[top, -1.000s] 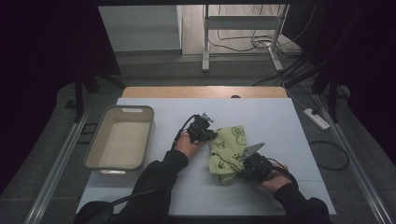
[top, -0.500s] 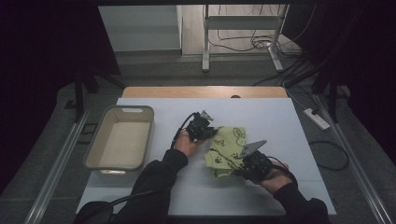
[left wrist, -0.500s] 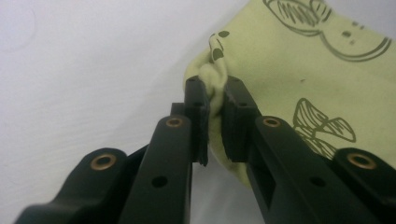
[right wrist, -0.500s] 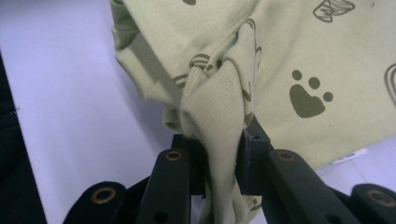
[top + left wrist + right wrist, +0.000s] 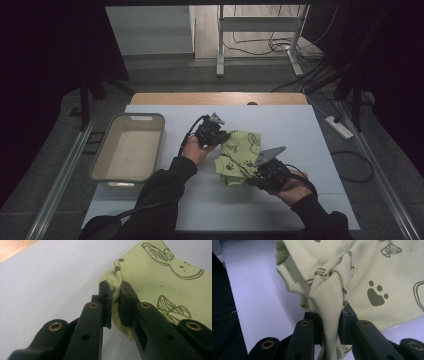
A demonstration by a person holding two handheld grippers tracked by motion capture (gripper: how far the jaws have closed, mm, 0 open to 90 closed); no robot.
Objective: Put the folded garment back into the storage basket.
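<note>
A pale green cotton cloth printed with dark paw marks and animal outlines point(image 5: 239, 156) sits just right of centre in the high view, bunched between the two hands above the pale lavender table point(image 5: 310, 130). The left tool point(image 5: 114, 293) is clamped on a gathered edge of the cloth, its pads pinching a thin roll of fabric; the right tool point(image 5: 329, 326) is clamped on a thicker twisted fold near the lower middle of its own view. The left grip looks shallow, so a pull apart could probably slip that edge free and let the cloth drop crumpled. The right grip takes several layers, which may keep the cloth from spreading flat. An oblong beige plastic tub point(image 5: 129, 150) stands at centre left, well apart. Which corners are held is hard to tell, since folds hide the hems, and the dark sleeves blur the tool bodies from above.
</note>
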